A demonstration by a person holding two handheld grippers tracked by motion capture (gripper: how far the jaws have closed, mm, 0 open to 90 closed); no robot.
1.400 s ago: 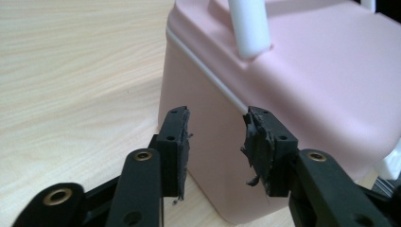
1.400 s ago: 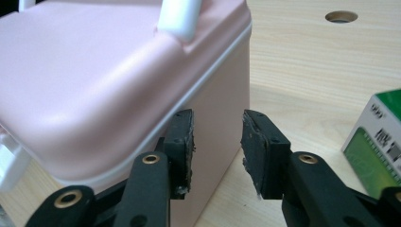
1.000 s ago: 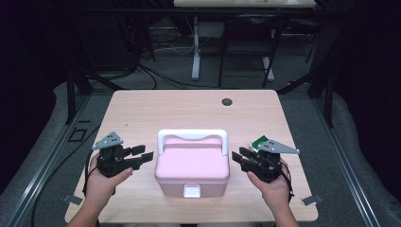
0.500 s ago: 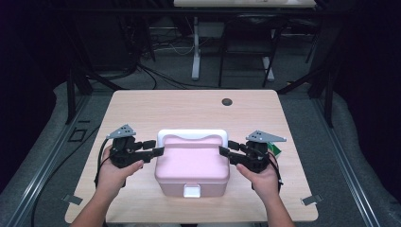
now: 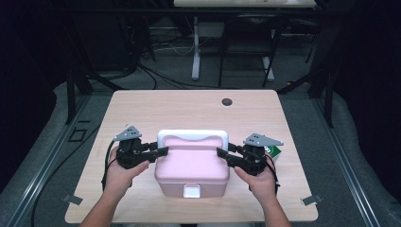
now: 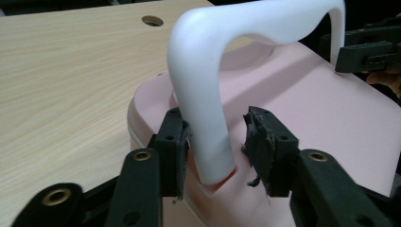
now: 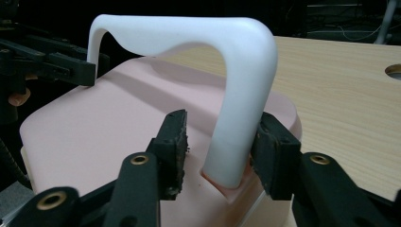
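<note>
A pink box [image 5: 192, 166] with a white carrying handle [image 5: 191, 137] sits on the near half of the light wooden table [image 5: 198, 106], between the 2 hands. The handle stands upright, arching from 1 side of the lid to the other, and a white latch [image 5: 191, 191] is on the box's near face. The left gripper [image 5: 158, 152] comes in from the box's left, its jaws set on either side of the handle's left leg; in the left gripper view 1 pad [image 6: 177, 137] is touching the leg and the other stands a small gap away, so the jaws are apart around it and not clamped, having just been closing. The right gripper [image 5: 223, 153] mirrors it at the handle's right leg; in the right gripper view 1 pad [image 7: 272, 142] rests against the leg while the other is clear of it, and these jaws too have just been closing, without a full clamp. A green and white item [image 5: 274, 151] lies on the table just behind the right gripper; whatever is printed on it is too small to read. No brand or lettering can be made out on the box. A round dark hole [image 5: 227, 101] sits in the table's far part, well apart from the box.
</note>
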